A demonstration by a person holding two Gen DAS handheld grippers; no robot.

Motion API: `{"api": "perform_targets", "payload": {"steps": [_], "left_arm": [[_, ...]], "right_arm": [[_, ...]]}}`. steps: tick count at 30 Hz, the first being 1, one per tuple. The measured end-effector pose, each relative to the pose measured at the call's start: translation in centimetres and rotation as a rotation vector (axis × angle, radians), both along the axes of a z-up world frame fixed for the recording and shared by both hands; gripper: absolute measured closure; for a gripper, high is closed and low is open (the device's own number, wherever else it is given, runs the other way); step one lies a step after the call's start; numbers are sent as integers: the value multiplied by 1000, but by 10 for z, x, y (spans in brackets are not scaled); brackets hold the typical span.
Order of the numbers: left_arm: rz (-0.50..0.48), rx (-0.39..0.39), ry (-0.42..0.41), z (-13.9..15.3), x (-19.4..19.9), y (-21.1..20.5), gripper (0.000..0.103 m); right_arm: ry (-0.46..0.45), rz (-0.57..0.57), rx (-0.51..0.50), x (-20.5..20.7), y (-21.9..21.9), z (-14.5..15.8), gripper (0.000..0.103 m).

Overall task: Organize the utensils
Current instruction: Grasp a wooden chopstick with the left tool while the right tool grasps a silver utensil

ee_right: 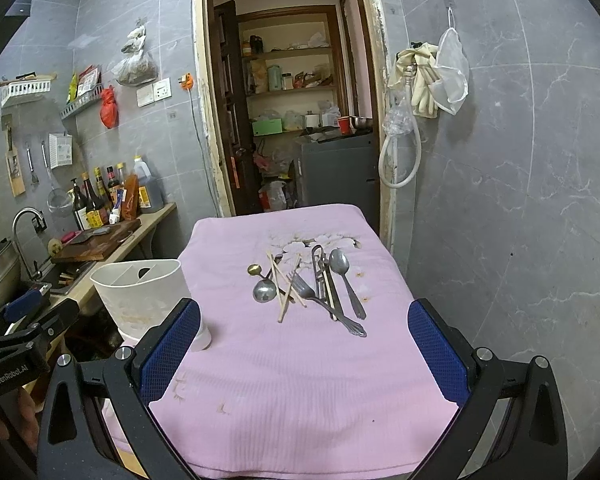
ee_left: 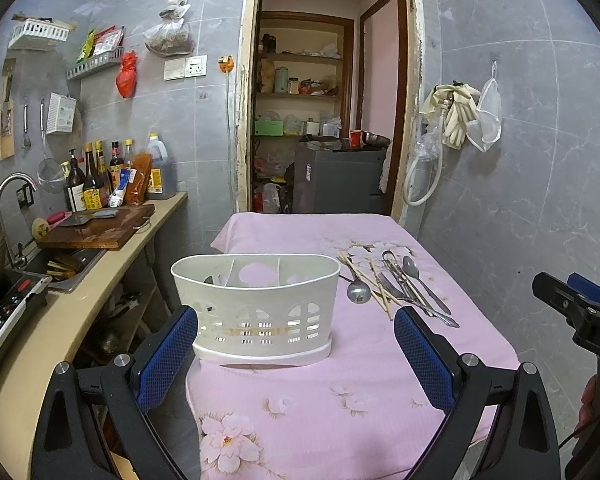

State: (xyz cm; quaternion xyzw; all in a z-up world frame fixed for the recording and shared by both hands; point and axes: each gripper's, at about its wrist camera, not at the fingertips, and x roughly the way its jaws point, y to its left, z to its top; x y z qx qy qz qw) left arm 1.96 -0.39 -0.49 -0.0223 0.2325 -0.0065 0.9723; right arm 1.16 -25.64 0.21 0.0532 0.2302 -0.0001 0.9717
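- Two grippers are at the near edge of the scene, both with the blue padded fingers spread wide and nothing between them: the left gripper (ee_left: 296,356) and the right gripper (ee_right: 304,344).
- Under them is a table with a pink floral cloth (ee_left: 340,408), which runs away from the cameras toward the doorway.
- Near the left side of the cloth stands the white utensil holder (ee_left: 256,308), upright, with dividers inside and slotted openings in its front wall. In the left wrist view it sits just beyond the fingertips, between the two fingers but not touched by them. Its compartments look empty as far as one can see.
- A little farther and to the right lies the loose pile of utensils, apart from the holder: a round ladle-like spoon (ee_right: 264,291) at the left of the pile, wooden chopsticks (ee_right: 286,294) crossing each other, a fork (ee_right: 305,289), a metal spoon (ee_right: 340,262) at the right, and some more metal handles that I cannot tell apart.
- At the left, the counter (ee_left: 100,292) carries a wooden cutting board (ee_left: 96,230), and behind it a group of sauce bottles (ee_left: 96,176).
- Far behind the table is an open doorway (ee_left: 324,92) with shelves inside.
- On the right wall hang pale gloves (ee_left: 458,114).
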Motion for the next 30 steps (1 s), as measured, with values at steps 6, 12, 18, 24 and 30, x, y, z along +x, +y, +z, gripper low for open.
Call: {"api": "perform_targets", "payload": {"steps": [6,12,18,24,30], "left_arm": [[-9,-14,-44,13,13,-5,4],[-36,-27,-116,36,40,-21,4],[-34,-46,-171,50,76,-45,4],[14,-27,-198,53,120,-77,4],[52,8,-158,41,168,-113,4]], "right_arm": [[-25,-8,0,7,-6,12,1],[-86,-23,-10,26,-22,37,1],[-148,-5,-20,63,-43,60,1],[-173,29,-3,115,-73,65,1],[-121,71,19,181,-108,43,1]]}}
